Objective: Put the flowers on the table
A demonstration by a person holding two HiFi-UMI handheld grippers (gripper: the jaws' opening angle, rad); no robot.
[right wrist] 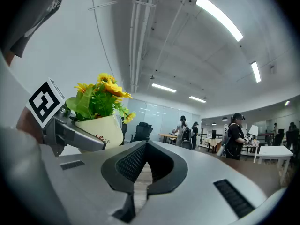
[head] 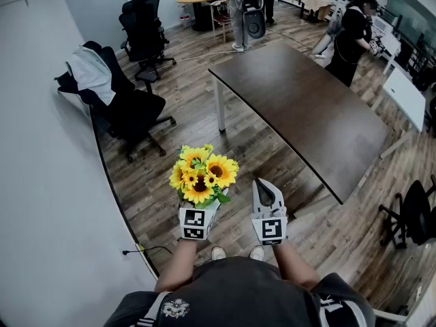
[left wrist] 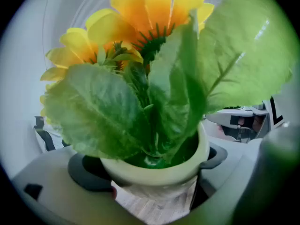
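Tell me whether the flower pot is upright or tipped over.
Upright. In the right gripper view the pot stands mouth-up, with the sunflowers rising above its rim.

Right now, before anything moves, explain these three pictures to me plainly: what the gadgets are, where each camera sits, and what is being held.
A person stands with a hand-held two-jaw gripper in each hand. One picture comes from a camera on their head, looking down. The other two come from cameras riding on the grippers, each looking along its own jaws. The left gripper clamps a cream pot of sunflowers. The right gripper is shut and empty. Ahead stands a dark table; its top looks bare.
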